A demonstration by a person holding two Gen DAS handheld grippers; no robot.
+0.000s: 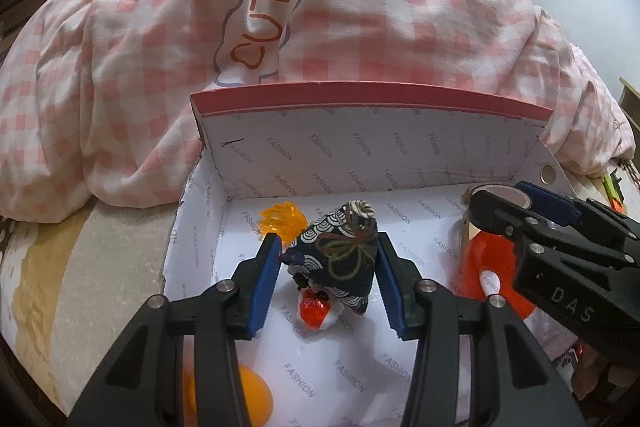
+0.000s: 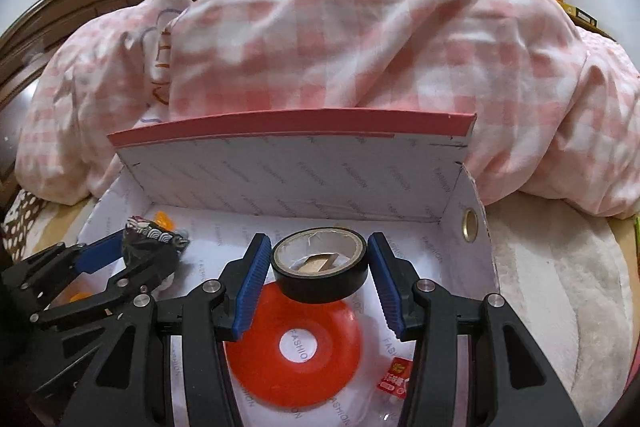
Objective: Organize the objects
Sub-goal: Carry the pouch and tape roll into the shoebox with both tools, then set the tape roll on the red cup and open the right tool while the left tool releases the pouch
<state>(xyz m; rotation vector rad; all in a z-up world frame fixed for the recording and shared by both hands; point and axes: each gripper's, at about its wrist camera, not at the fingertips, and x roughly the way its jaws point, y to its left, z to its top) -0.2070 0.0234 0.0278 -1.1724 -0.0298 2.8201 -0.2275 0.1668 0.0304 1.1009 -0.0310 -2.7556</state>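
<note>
An open shoebox (image 1: 372, 99) with a pink rim and white lining stands on the bed. My left gripper (image 1: 327, 242) is inside it, its blue pads against both sides of a dark patterned fabric pouch (image 1: 340, 259), whose bottom touches the box floor. In the right wrist view, my right gripper (image 2: 318, 242) is shut on a black tape roll (image 2: 320, 279), held above an orange ring disc (image 2: 296, 343). The left wrist view has the right gripper (image 1: 500, 199) reaching in from the right with the tape roll (image 1: 505, 193).
On the box floor lie an orange spiky plastic piece (image 1: 280, 221), a red and white wrapped sweet (image 1: 316, 311), an orange ball (image 1: 250, 393) and a red packet (image 2: 394, 379). A pink checked quilt (image 1: 360, 19) piles up behind the box. Beige blanket (image 2: 552, 287) lies on either side.
</note>
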